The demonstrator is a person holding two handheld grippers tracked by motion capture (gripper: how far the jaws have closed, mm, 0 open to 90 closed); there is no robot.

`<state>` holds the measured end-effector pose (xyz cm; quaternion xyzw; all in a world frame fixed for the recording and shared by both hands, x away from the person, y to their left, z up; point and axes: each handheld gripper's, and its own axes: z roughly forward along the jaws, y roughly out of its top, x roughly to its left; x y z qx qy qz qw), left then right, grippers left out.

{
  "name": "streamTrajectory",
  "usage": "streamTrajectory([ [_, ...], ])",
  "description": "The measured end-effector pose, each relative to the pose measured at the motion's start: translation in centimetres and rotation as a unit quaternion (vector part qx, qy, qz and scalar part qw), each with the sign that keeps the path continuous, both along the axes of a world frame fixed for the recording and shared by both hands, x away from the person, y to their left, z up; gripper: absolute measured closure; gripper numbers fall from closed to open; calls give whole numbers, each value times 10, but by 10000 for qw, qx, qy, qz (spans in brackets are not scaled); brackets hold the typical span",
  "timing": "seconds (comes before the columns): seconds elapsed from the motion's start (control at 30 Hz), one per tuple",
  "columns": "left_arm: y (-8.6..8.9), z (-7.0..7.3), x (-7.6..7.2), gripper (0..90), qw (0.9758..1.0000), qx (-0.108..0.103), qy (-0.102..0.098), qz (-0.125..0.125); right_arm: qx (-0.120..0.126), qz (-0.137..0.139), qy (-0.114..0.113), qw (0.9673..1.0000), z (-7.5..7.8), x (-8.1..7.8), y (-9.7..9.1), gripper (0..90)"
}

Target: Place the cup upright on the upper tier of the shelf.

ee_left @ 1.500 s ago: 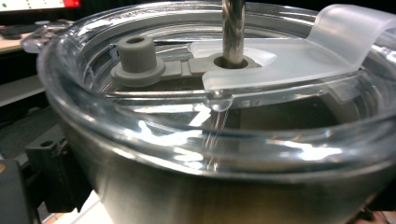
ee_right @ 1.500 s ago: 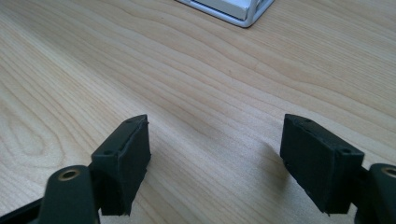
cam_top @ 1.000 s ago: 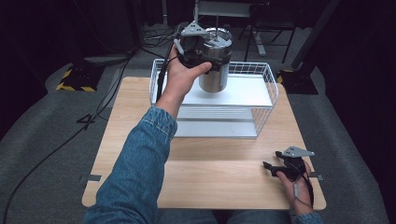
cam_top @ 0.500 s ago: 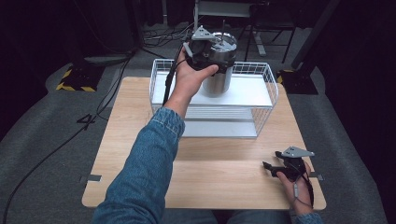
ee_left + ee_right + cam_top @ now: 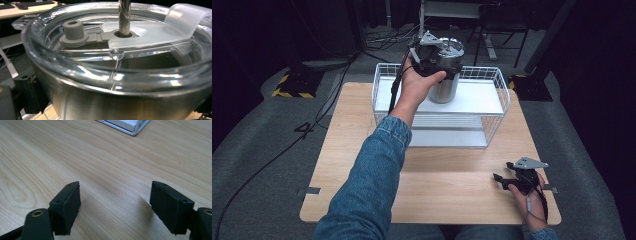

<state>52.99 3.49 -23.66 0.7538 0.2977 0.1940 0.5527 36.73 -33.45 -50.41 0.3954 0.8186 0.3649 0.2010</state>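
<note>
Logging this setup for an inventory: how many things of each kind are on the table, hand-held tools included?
Steel tumbler with clear lid: 1
White wire basket: 1
Hand-held tools: 2, the left tool at the tumbler, the right tool resting on the table
Total: 4

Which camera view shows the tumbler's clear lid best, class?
The left gripper view: the clear lid appears close up, with its grey plug and metal straw. The high view shows it small, partly behind the left claw.
</note>
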Motion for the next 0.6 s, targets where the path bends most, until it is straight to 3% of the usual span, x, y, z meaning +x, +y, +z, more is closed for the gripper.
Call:
streamTrajectory([
  [0.33,1,-7,3,33,9999,55,64,88,-8,5,-25,10000,0,-1,1,252],
  [0.47,3,-10,3,33,9999,-54,30,146,-14,10,-28,10000,0,-1,1,253],
  [0.6,4,-13,3,31,9998,17,-115,183,-24,14,-45,10000,0,-1,1,253],
])
